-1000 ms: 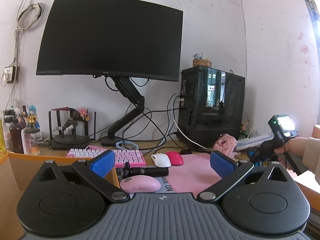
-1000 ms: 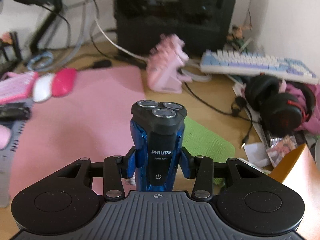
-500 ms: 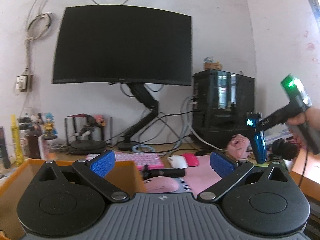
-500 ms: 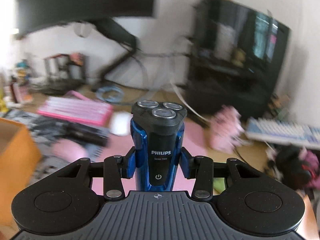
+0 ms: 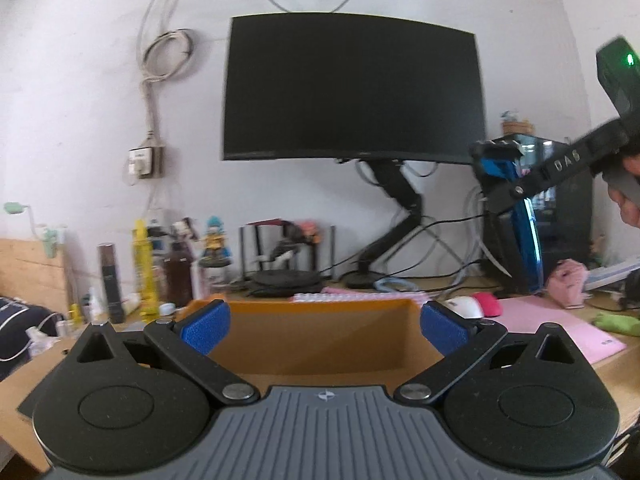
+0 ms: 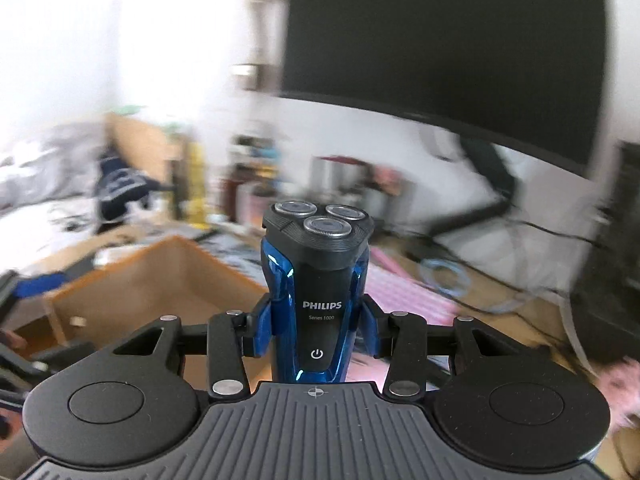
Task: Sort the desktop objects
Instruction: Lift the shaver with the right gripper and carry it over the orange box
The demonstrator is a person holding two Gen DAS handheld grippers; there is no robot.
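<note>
1. Right gripper pinching a blue and black electric shaver at mid-body, blue pads pressed against both sides; shaver upright, three round heads on top, "PHILIPS Series 1000" readable on its front.
2. Seen from the left wrist view at the upper right of the frame: same shaver held aloft in front of the black computer tower, clear of the worktop.
3. Left gripper spread wide and holding nothing, blue pads well apart at lower centre.
4. Open cardboard box directly beyond the left gripper; same box at lower left of the right wrist view, below and left of the shaver.
5. Dark monitor on an arm at upper centre; white mouse and magenta mouse touching side by side on a pink mat at right.
6. Bottles and figurines in a row at middle left.
7. Background of the right wrist view heavily blurred.
</note>
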